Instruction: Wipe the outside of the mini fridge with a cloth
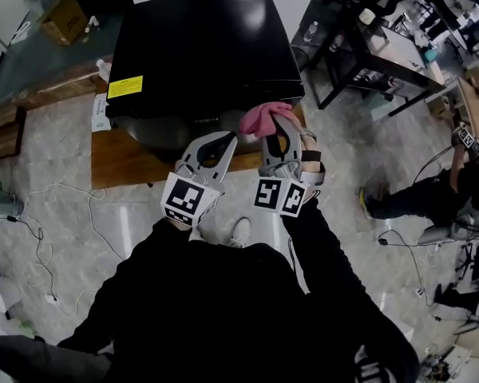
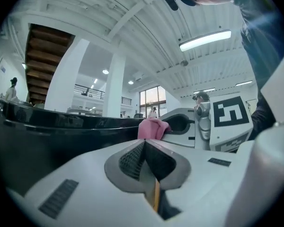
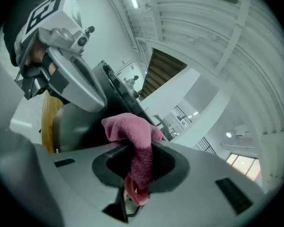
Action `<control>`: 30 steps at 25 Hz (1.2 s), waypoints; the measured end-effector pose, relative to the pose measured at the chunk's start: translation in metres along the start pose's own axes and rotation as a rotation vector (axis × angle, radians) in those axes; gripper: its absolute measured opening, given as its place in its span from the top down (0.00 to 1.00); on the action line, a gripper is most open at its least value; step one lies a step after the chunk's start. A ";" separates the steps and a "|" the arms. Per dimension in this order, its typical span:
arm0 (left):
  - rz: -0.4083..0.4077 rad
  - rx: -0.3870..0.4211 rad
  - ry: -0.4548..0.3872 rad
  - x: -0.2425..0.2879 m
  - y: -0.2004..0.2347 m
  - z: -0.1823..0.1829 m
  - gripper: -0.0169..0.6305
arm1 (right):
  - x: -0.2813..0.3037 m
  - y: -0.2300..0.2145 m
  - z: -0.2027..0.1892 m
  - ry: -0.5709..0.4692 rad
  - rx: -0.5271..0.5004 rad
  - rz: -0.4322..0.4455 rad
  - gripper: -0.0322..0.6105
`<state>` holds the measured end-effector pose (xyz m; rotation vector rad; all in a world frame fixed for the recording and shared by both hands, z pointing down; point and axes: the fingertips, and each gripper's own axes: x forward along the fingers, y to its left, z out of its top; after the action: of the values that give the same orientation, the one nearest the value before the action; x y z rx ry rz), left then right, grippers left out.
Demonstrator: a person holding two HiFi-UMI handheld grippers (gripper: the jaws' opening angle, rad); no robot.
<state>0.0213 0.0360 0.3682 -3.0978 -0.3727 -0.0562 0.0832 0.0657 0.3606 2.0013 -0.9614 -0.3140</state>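
**Right claw on cloth at fridge's near edge, left claw idle**

The right gripper (image 3: 139, 150) is clamped on the pink cloth (image 3: 132, 126). A strip runs down between the pads and a bunched tuft sticks out past the tips. The left gripper (image 2: 143, 148) has its jaws closed together with nothing in them. It sits just beside the right one, on its left.

The cloth is at the near top edge of the black mini fridge (image 1: 199, 46), toward its right corner. We cannot tell if it touches.

How we would do the wipe:
1. Only a small tuft is exposed, so press that in, not the jaw tips. Hard plastic on gloss black will likely scuff.
2. Tilt the claw so the tuft flattens on the panel.
3. Run overlapping passes on the top, then the near face and the 2 sides.
4. Keep the left claw clear, or use it to brace the fridge if it slides on the wooden board (image 1: 136, 154).

Orientation:
- The cloth's long axis runs along the jaws, with the tuft end pointing away from us toward the fridge.
- The fridge stands upright with its top facing the head camera, and its yellow label (image 1: 124, 87) is at the near left corner.
- The top looks roughly square, so we guess the long axis is vertical. From overhead we cannot confirm it.
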 end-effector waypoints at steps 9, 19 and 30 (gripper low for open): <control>0.023 -0.022 0.035 0.021 0.008 -0.024 0.96 | 0.027 0.042 -0.031 -0.013 -0.018 0.055 0.82; 0.075 -0.078 0.183 0.042 -0.002 -0.129 0.96 | 0.039 0.115 -0.091 0.004 -0.030 0.209 0.82; 0.113 -0.161 0.264 0.055 0.006 -0.229 0.96 | 0.067 0.219 -0.172 0.057 -0.038 0.367 0.83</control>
<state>0.0681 0.0372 0.5993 -3.2002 -0.1920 -0.5113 0.1087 0.0489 0.6454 1.7465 -1.2491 -0.0714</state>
